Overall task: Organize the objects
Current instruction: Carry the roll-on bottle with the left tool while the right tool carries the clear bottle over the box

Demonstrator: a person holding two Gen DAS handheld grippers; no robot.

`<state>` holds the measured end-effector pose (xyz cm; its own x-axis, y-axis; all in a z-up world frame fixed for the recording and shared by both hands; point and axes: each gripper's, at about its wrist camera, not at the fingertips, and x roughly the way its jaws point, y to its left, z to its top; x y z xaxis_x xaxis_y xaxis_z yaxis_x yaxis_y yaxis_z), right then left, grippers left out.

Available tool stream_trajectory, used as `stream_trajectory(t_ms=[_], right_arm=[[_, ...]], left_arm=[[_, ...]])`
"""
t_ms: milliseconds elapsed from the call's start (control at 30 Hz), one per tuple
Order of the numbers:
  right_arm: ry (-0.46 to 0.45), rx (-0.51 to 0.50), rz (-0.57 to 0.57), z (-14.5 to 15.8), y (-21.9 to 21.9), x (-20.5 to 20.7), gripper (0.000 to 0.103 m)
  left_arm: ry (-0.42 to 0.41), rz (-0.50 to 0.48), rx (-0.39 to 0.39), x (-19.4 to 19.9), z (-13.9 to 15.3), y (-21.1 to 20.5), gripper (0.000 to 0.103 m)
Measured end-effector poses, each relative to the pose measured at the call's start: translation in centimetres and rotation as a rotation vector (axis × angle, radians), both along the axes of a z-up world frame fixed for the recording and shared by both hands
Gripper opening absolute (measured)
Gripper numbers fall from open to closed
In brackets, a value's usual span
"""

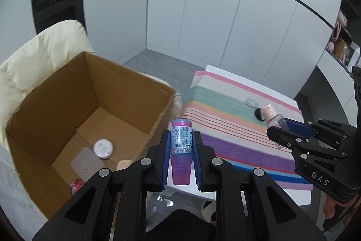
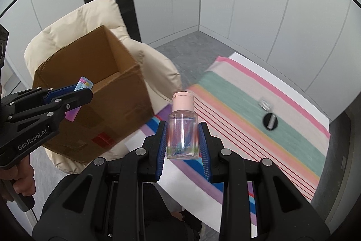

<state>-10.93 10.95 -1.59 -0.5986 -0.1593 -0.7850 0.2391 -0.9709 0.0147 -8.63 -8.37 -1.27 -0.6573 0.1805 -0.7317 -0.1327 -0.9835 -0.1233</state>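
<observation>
At 9 o'clock, open cardboard box point(image 1: 90, 110) on a cream cushion point(image 1: 42, 55), holding a white-lidded jar point(image 1: 103, 148) and a red can point(image 1: 76, 185). At 6 o'clock, left gripper point(image 1: 180, 150) jaws clamped on a purple tube point(image 1: 180, 146). At 3 o'clock, right gripper point(image 2: 183, 137) jaws closed on a clear pink-capped bottle point(image 2: 182, 128), above the striped cloth point(image 1: 230, 128) on the bench, 1 black cap point(image 2: 270, 120) lying there.

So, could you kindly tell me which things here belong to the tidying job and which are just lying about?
Job:
- pink tube, left hand-held gripper
- clear bottle, right hand-held gripper
- cardboard box
- black disc

Lying about:
- cream jacket
- striped cloth
</observation>
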Motion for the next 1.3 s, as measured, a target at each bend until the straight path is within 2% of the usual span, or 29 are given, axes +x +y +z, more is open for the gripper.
stream_trajectory(t_ms=[533, 733, 767, 800, 833, 900, 967, 1067, 1300], right_arm=[[0.009, -0.026, 0.117, 0.6, -7.5, -1.1, 0.029], [0.009, -0.026, 0.169, 0.6, -10.8, -1.0, 0.029], [0.010, -0.025, 0.181, 0.6, -11.5, -1.0, 0.029], [0.010, -0.024, 0.190, 0.6, -12.0, -0.9, 0.029], [0.010, -0.022, 0.200, 0.6, -12.6, -0.9, 0.029], [0.011, -0.019, 0.218, 0.6, -13.8, -0.8, 0.029], [0.011, -0.017, 0.235, 0.6, -14.9, -0.7, 0.029], [0.009, -0.019, 0.254, 0.5, -16.4, -0.7, 0.029], [0.007, -0.019, 0.301, 0.4, -19.7, -0.5, 0.029]], left_arm=[[0.000, 0.147, -0.031, 2.3, -0.4, -7.8, 0.019], [0.011, 0.185, -0.091, 2.9, -1.2, -10.1, 0.020], [0.016, 0.209, -0.109, 2.9, -1.4, -10.4, 0.029], [0.020, 0.229, -0.117, 3.0, -1.4, -10.7, 0.047], [0.024, 0.246, -0.118, 3.2, -1.4, -11.2, 0.057], [0.042, 0.281, -0.118, 3.8, -1.1, -12.1, 0.088], [0.067, 0.309, -0.140, 4.6, -0.7, -12.7, 0.103], [0.090, 0.326, -0.171, 5.5, -0.2, -13.7, 0.103], [0.069, 0.384, -0.143, 7.0, -0.2, -17.1, 0.103]])
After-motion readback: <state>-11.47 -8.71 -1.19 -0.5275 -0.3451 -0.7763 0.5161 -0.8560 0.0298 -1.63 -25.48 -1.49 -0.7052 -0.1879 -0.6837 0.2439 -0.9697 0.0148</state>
